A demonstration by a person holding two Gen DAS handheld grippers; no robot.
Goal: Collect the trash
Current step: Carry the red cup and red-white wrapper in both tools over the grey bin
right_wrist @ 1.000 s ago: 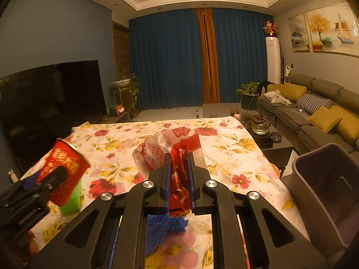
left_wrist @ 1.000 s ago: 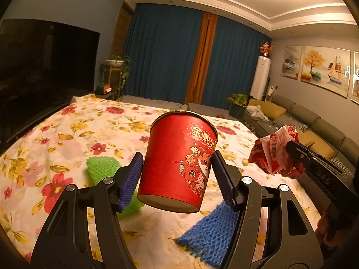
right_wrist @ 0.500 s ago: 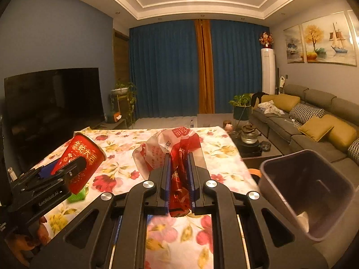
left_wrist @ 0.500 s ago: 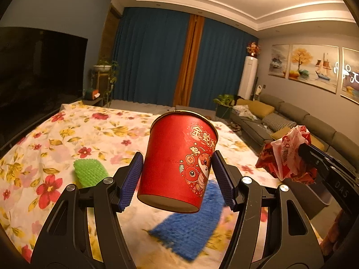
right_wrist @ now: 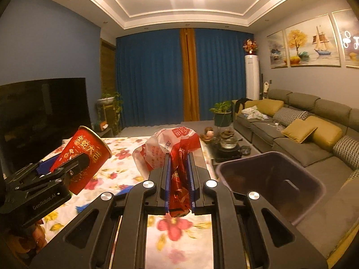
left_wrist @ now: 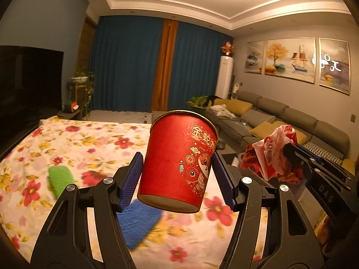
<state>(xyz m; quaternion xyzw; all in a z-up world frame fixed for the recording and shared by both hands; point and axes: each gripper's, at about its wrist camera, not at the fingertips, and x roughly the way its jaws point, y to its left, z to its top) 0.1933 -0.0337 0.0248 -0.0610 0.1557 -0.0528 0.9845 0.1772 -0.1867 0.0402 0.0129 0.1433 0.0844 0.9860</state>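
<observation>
My left gripper [left_wrist: 177, 179] is shut on a red paper cup [left_wrist: 179, 161] with gold lettering, held tilted above the flowered table [left_wrist: 67, 148]. The cup also shows in the right wrist view [right_wrist: 83, 157]. My right gripper [right_wrist: 178, 174] is shut on a crumpled red-and-white plastic wrapper [right_wrist: 172, 148], which also shows in the left wrist view [left_wrist: 273, 152]. A dark purple trash bin [right_wrist: 269, 179] stands open beside the table's right edge, just right of the right gripper. A green mesh sleeve [left_wrist: 59, 177] and a blue mesh sleeve [left_wrist: 139, 222] lie on the table.
A sofa [right_wrist: 303, 130] with yellow cushions runs along the right wall. A low tea table with a kettle [right_wrist: 226, 143] stands beyond the bin. A dark TV [right_wrist: 42, 114] is on the left, blue curtains [right_wrist: 157, 78] at the back.
Both grippers have moved right with their loads. The bin has come closer and more central in the right wrist view. The mesh sleeves have slid left and lower in the left wrist view.
</observation>
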